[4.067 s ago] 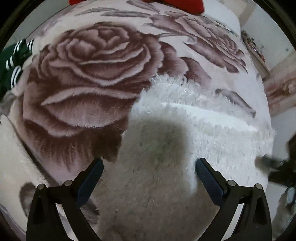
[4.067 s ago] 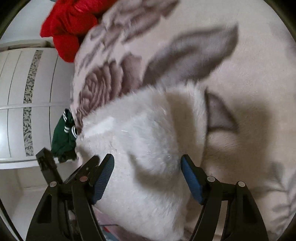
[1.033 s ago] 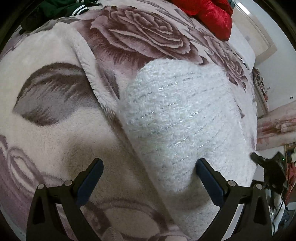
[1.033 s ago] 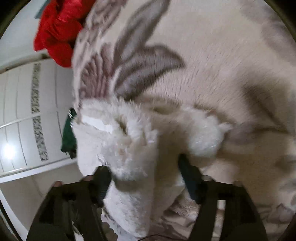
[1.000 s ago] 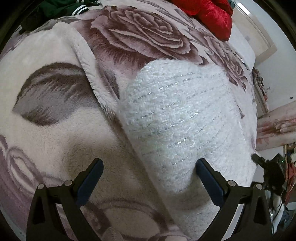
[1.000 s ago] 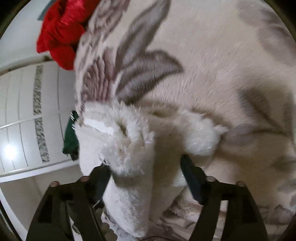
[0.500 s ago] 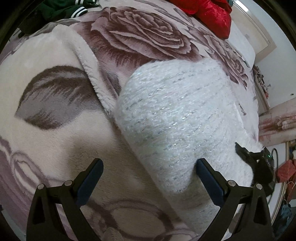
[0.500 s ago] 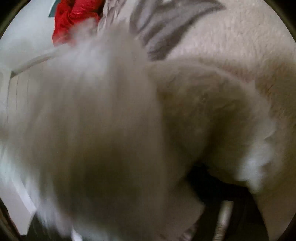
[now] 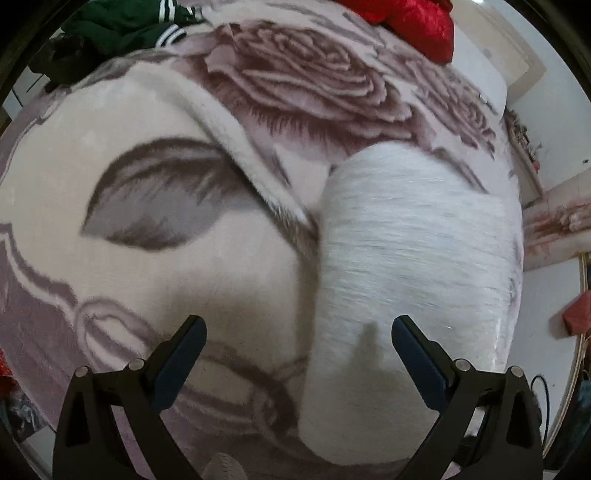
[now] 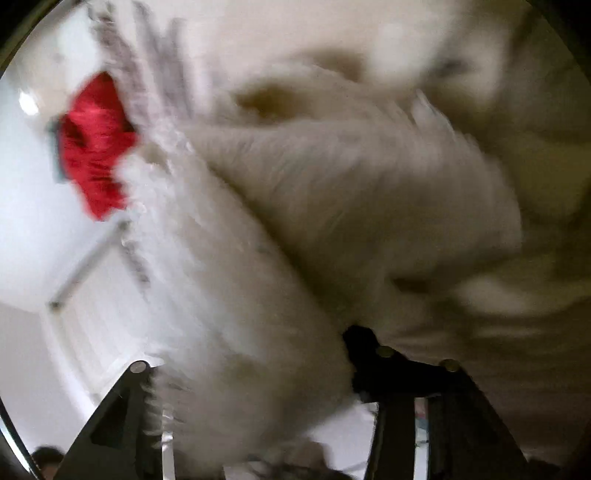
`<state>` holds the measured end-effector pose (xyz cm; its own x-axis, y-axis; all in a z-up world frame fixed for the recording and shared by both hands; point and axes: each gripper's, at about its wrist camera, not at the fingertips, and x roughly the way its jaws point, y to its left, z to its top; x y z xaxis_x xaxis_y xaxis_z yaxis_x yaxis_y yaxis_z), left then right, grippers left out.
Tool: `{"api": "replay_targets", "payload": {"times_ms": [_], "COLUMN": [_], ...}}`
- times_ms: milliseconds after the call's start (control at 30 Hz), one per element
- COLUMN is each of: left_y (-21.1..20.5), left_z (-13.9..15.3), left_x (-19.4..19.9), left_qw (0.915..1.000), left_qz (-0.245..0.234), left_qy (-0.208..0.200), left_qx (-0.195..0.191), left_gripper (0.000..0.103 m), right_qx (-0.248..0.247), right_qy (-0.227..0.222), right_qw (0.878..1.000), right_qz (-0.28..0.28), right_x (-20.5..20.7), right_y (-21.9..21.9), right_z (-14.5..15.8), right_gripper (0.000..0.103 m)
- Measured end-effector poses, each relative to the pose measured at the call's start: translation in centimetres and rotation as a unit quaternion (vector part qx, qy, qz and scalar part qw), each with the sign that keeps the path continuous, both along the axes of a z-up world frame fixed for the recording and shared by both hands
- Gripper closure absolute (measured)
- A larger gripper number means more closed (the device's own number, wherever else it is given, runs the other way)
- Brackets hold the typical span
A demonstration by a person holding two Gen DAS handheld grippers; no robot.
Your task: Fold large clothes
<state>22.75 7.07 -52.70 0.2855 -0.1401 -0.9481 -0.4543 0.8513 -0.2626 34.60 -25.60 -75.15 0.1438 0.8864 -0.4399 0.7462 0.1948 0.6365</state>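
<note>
The left hand-held gripper [image 9: 297, 354] is held wide apart above the white fluffy garment [image 9: 413, 266], which is laid on the rose-patterned blanket [image 9: 177, 258]. The right hand-held gripper [image 10: 255, 369] is clamped on a blurred fold of that garment [image 10: 236, 295].

The left gripper [image 9: 298, 345], jaws spread wide and holding nothing, hovers over a rose-patterned blanket [image 9: 155, 258] with a white fuzzy sweater [image 9: 410, 266] lying on it, a green garment [image 9: 122, 22] and a red garment [image 9: 413, 22] at the far edge.
</note>
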Motion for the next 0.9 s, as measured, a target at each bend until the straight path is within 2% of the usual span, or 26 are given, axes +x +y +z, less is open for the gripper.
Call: {"api": "replay_targets", "payload": {"times_ms": [67, 100, 167, 233, 300, 367, 400, 500, 567, 600, 633, 667, 700, 800, 867, 900], "left_y": [-0.6, -0.9, -1.8, -2.5, -3.0, -3.1, -3.1, -3.1, -2.9, -2.8, -2.6, -2.5, -2.4, -2.2, -2.3, -2.4], "left_z": [-0.5, -0.7, -1.0, -1.2, -1.5, -1.8, -1.9, -2.0, -2.0, -1.9, -1.9, -1.9, -1.9, -1.8, -1.3, -1.0], "left_x": [0.1, 0.3, 0.7, 1.2, 1.7, 2.2, 2.3, 2.5, 2.4, 2.3, 2.3, 2.3, 2.3, 2.4, 2.3, 2.3], "left_qw": [1.0000, 1.0000, 0.9999, 0.9998, 0.9995, 0.9993, 0.9991, 0.9989, 0.9985, 0.9984, 0.9983, 0.9982, 0.9979, 0.9983, 0.9988, 0.9989], "left_qz": [0.000, -0.002, -0.008, -0.013, -0.016, -0.018, -0.019, -0.020, -0.017, -0.016, -0.012, -0.009, -0.007, 0.003, 0.006, 0.006], "left_qy": [-0.001, -0.002, -0.003, -0.010, -0.014, -0.015, -0.016, -0.014, -0.012, -0.012, -0.011, -0.011, -0.010, -0.011, -0.018, -0.024], "left_qx": [-0.006, -0.005, 0.007, 0.014, 0.022, 0.029, 0.034, 0.041, 0.051, 0.053, 0.056, 0.059, 0.063, 0.056, 0.046, 0.040], "left_gripper": [0.000, 0.000, 0.000, 0.000, 0.000, 0.000, 0.000, 0.000, 0.000, 0.000, 0.000, 0.000, 0.000, 0.000, 0.000, 0.000], "right_qx": [-0.042, -0.071, -0.149, -0.186, -0.187, -0.166, -0.157, -0.102, -0.096, -0.098, -0.094, -0.106, -0.126, -0.161, -0.166, -0.170], "right_qy": [-0.025, -0.050, -0.111, -0.165, -0.207, -0.244, -0.251, -0.234, -0.249, -0.268, -0.297, -0.305, -0.315, -0.317, -0.317, -0.321], "right_qw": [0.998, 0.994, 0.974, 0.954, 0.939, 0.922, 0.914, 0.911, 0.897, 0.890, 0.877, 0.867, 0.854, 0.856, 0.872, 0.875], "right_qz": [0.046, 0.070, 0.133, 0.168, 0.202, 0.252, 0.275, 0.325, 0.351, 0.354, 0.366, 0.381, 0.395, 0.374, 0.334, 0.319], "right_x": [1.4, 2.5, 5.9, 9.5, 13.4, 17.3, 19.1, 22.1, 22.7, 21.4, 21.0, 20.6, 20.0, 18.6, 18.2, 18.0], "right_y": [-2.5, -3.7, -5.2, -5.1, -4.1, -1.9, -0.2, 4.8, 7.0, 7.2, 8.3, 8.7, 9.5, 9.5, 8.1, 6.8], "right_z": [1.6, 3.0, 6.5, 8.9, 9.8, 9.5, 8.6, 5.9, 6.1, 6.9, 8.1, 8.3, 9.3, 11.4, 13.2, 14.1], "right_gripper": [0.040, 0.035, 0.029, 0.025, 0.020, 0.019, 0.019, 0.017, 0.017, 0.021, 0.030, 0.057, 0.072, 0.078, 0.080, 0.080]}}
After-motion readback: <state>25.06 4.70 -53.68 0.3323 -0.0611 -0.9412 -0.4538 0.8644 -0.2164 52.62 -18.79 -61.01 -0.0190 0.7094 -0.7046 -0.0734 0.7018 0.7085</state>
